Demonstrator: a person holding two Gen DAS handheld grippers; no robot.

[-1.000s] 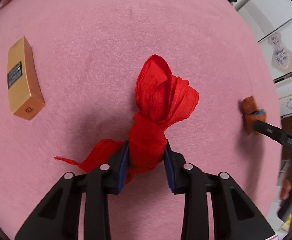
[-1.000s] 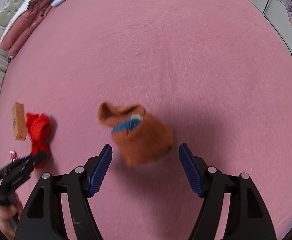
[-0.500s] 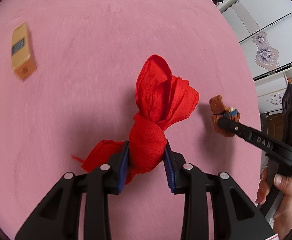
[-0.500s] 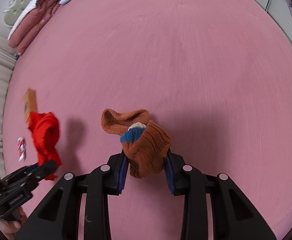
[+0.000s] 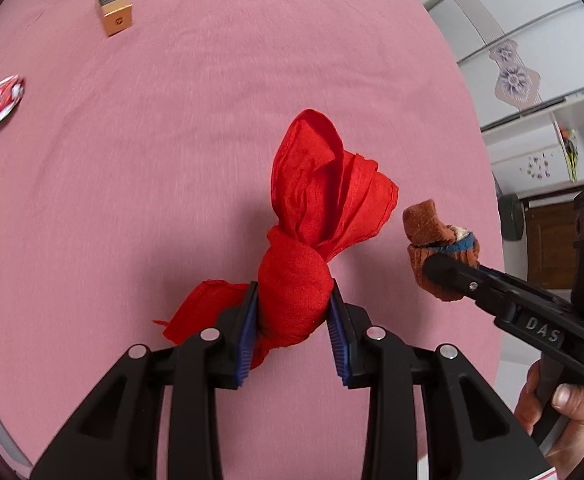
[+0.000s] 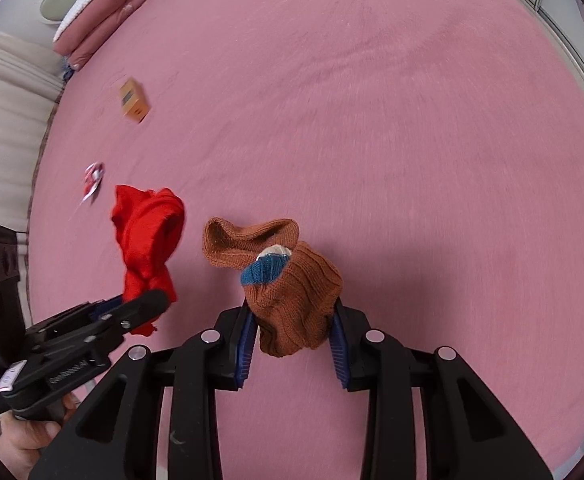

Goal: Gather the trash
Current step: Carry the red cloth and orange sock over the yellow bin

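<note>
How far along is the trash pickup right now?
No bin is in view, so nothing looks finished. In hand: the left tongs grip the red cloth, the right tongs the brown sock. Left: the gold box and red-and-white wrapper on the pink carpet.

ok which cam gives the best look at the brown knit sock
The right wrist view: the brown knit sock fills the centre, its ribbing, blue band and open cuff sharp. In the left wrist view the sock is small at the right edge, partly hidden by the right hand-held gripper.

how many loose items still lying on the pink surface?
2. A tan box at the far left, and a red-and-white wrapper nearer, by the left edge. More may lie outside both views.
</note>
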